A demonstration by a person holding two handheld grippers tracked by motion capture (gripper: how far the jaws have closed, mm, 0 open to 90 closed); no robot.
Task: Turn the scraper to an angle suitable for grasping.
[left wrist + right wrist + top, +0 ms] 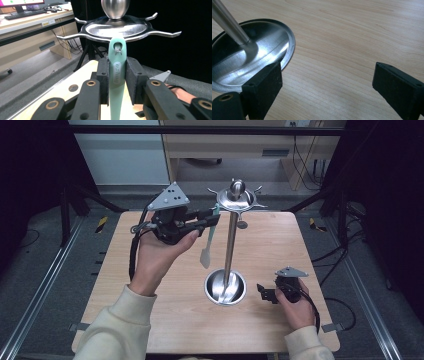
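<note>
On the counter (150,320) stands the steel rack (230,240), its hook (117,51) through the hanging hole of the mint spatula (117,82), which hangs long-axis vertical, clamped in the left tool (117,77); the right tool (325,82) rests wide open beside the base.

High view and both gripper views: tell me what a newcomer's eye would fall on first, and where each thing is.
First, the tall steel utensil stand at the table's middle, its hooked top disc shining. Next, the left gripper, raised beside that disc and shut on a mint-green utensil whose handle hole sits at a hook. The right gripper rests open on the wooden table, right of the stand's round base.
</note>
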